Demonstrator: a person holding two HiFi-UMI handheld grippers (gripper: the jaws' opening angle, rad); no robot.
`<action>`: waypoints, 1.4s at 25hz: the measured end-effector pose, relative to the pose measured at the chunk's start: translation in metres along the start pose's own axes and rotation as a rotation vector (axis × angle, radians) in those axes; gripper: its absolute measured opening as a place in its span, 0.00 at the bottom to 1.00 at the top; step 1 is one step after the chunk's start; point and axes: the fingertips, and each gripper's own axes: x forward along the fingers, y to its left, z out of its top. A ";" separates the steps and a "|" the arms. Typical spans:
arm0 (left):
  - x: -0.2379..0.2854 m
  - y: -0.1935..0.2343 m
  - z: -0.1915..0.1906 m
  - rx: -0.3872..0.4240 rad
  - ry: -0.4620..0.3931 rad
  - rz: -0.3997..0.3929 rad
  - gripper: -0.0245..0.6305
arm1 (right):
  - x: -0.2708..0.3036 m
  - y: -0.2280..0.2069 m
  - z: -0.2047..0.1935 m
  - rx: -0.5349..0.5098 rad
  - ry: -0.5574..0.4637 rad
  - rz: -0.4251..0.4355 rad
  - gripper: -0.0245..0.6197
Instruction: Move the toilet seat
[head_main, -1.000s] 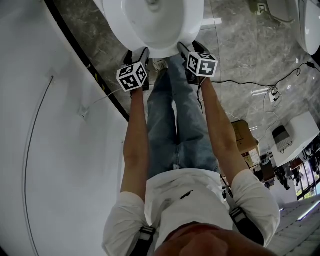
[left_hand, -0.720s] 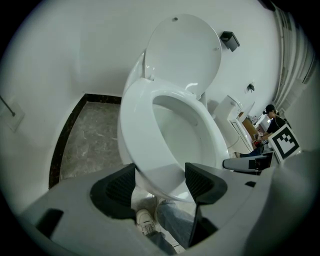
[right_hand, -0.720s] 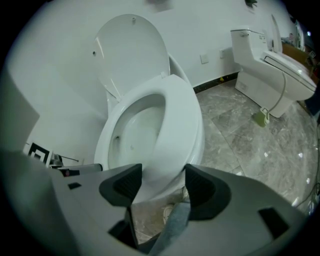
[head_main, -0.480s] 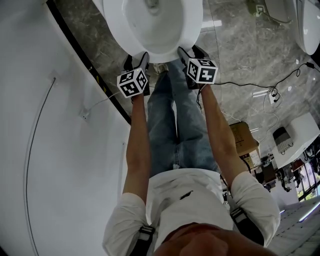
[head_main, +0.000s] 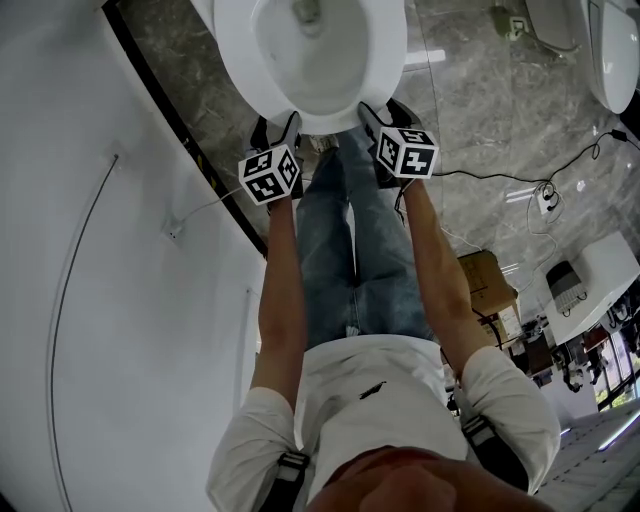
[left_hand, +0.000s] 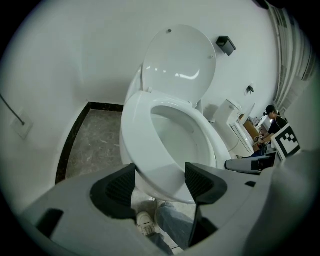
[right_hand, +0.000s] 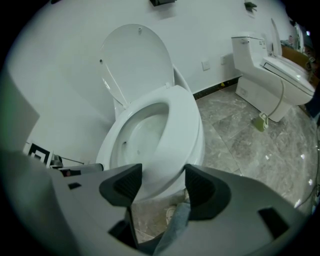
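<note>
Left gripper view: left gripper (left_hand: 160, 182) unclenched, jaws wide apart, straddling the front edge of the toilet seat (left_hand: 137, 135); contact with the pads unclear. Beyond the jaws, seat lying flat on the bowl (left_hand: 177, 132), lid (left_hand: 180, 65) upright against the wall behind. Below the jaws, a shoe (left_hand: 145, 222) and jeans (left_hand: 175, 227) over marble floor (left_hand: 95, 145). Right gripper (right_hand: 162, 185) likewise released, jaws spread, same front edge of the seat just ahead between them; off to its right, well apart, a second toilet (right_hand: 265, 60). Seen from the head view, both grippers side by side at the seat's near rim, one either side of its front tip
</note>
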 end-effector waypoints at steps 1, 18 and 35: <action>-0.002 -0.001 0.001 0.001 -0.004 0.001 0.53 | -0.002 0.001 0.001 0.002 -0.004 0.001 0.48; -0.034 -0.014 0.028 0.003 -0.070 -0.015 0.53 | -0.035 0.019 0.025 0.027 -0.052 0.026 0.48; -0.066 -0.032 0.064 0.007 -0.159 -0.033 0.53 | -0.072 0.036 0.058 0.050 -0.124 0.059 0.48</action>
